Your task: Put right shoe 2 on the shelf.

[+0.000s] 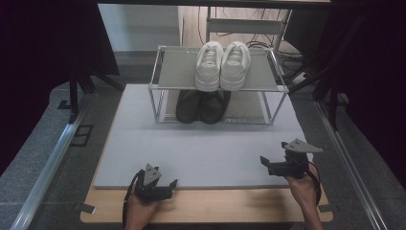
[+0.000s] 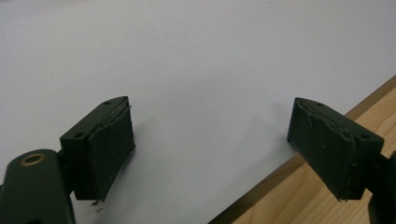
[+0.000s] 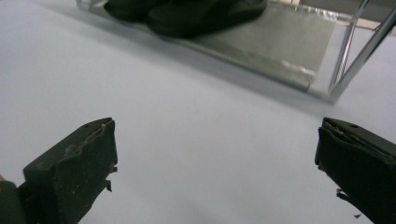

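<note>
Black shoes (image 1: 201, 106) side by side, lower rack shelf (image 1: 244, 113)

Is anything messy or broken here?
Nothing much. The white shoes and black shoes sit neatly paired on the rack. Only the pads on the right tongs look frayed and crumbly at their edges.

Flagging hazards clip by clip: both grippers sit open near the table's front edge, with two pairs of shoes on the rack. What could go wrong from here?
1. The white shoes overhang the top shelf's front edge, so a nudge might tip them off.
2. The black shoes sit low under that shelf; a reaching right gripper could strike the rack frame or its thin posts.
3. The left gripper hovers by the grey mat edge and may catch it.
</note>
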Action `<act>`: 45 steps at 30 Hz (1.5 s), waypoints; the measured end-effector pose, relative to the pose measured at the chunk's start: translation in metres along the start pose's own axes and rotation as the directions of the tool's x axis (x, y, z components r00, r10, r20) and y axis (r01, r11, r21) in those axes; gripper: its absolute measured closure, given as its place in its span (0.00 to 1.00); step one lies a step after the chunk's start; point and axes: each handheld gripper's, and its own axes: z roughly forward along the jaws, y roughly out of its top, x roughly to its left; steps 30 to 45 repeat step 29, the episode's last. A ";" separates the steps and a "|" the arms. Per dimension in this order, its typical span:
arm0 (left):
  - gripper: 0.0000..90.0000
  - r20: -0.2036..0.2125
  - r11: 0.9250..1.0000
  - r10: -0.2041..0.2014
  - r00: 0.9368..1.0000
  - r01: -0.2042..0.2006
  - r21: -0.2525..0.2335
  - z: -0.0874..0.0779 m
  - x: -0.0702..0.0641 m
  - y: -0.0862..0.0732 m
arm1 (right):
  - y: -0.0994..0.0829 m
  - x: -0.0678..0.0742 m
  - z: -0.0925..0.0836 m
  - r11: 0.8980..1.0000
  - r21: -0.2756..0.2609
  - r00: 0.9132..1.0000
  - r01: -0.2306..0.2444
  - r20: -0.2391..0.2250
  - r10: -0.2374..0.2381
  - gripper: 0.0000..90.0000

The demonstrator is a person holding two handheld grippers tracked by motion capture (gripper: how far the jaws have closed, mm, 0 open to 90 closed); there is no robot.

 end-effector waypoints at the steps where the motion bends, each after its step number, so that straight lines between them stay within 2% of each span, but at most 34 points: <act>1: 0.16 0.000 1.000 0.000 1.000 0.000 0.000 0.000 0.000 0.000 | -0.004 -0.001 0.000 1.000 0.003 1.000 0.002 0.000 -0.002 0.00; 10: 0.16 -0.001 1.000 0.000 1.000 0.000 0.000 0.000 0.000 0.000 | -0.038 -0.005 0.001 0.998 0.048 0.999 -0.038 -0.010 0.039 0.00; 16: 0.16 -0.002 1.000 -0.001 1.000 0.001 0.000 0.000 0.000 0.000 | -0.060 -0.005 0.004 0.992 0.109 0.998 -0.057 -0.015 0.059 0.00; 20: 0.16 -0.003 1.000 -0.001 1.000 0.001 0.000 0.000 0.000 0.000 | -0.074 -0.007 0.007 0.986 0.158 0.999 -0.052 -0.006 0.054 0.00; 22: 0.16 -0.003 1.000 -0.001 1.000 0.001 0.000 0.000 0.000 0.000 | -0.079 -0.006 0.008 0.989 0.147 1.000 -0.029 0.006 0.029 0.00; 25: 0.16 -0.002 1.000 -0.001 1.000 0.001 0.000 0.000 0.000 0.000 | -0.083 -0.005 0.008 0.992 0.120 0.999 -0.032 0.015 0.031 0.00; 27: 0.16 -0.003 1.000 -0.001 1.000 0.001 0.002 0.000 0.000 0.000 | -0.087 -0.004 0.007 0.996 0.081 0.999 -0.043 0.027 0.041 0.00; 45: 0.16 -0.002 1.000 -0.002 1.000 0.002 0.000 0.000 0.000 0.000 | -0.087 -0.003 0.007 0.996 0.083 0.999 -0.043 0.029 0.040 0.00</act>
